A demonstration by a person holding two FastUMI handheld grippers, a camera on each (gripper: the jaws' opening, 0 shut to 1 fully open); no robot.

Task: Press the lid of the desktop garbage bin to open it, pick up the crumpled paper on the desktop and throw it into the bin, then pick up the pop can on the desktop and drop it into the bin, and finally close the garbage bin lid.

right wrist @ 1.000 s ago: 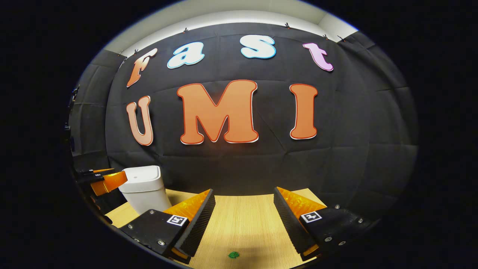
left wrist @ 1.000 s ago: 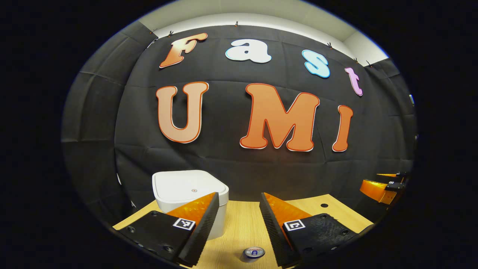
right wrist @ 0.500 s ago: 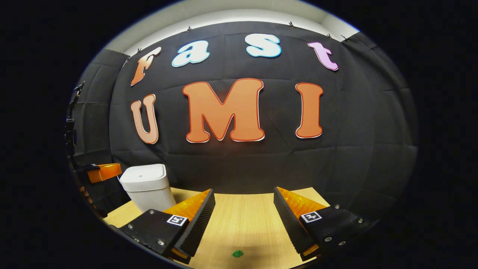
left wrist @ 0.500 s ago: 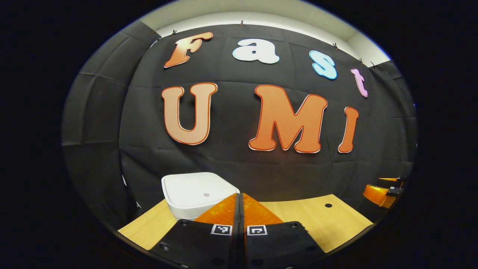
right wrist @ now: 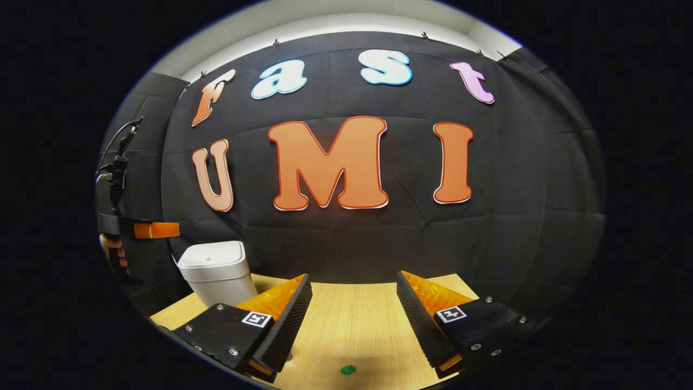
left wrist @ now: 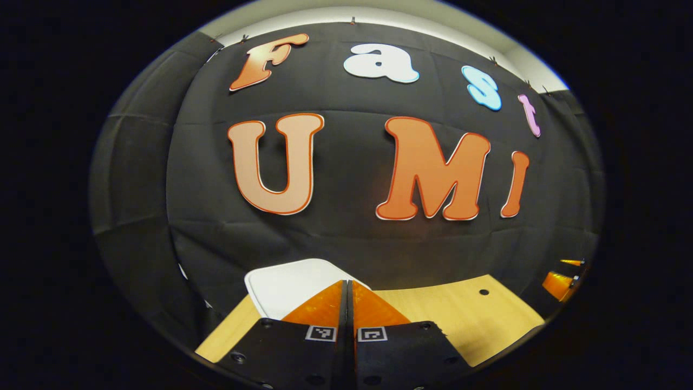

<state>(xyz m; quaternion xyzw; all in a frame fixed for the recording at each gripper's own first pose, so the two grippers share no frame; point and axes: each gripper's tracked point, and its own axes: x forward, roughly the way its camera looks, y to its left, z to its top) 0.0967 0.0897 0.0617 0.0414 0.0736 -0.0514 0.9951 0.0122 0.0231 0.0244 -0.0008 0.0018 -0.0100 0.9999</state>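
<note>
The white garbage bin [right wrist: 216,273] stands at the table's left end with its lid [right wrist: 208,259] down. In the left gripper view the lid [left wrist: 281,284] lies just below and ahead of my left gripper [left wrist: 349,283], which is shut with nothing between its fingers. The right gripper view has that left gripper [right wrist: 157,230] held by a hand [right wrist: 115,257], level, a little above and to the left of the bin. My right gripper [right wrist: 352,280] is open over the wooden table [right wrist: 352,325], with nothing between its fingers. A small green object [right wrist: 348,369] lies on the table just below it.
A small dark hole [left wrist: 483,292] marks the tabletop to the right in the left gripper view. The right gripper [left wrist: 560,281] appears at that view's far right edge. Black cloth walls the table at the back and on both sides.
My left gripper went from open to shut, then rose and moved toward the bin lid. A can top seen under it a second ago has left its view. The right gripper has barely moved.
</note>
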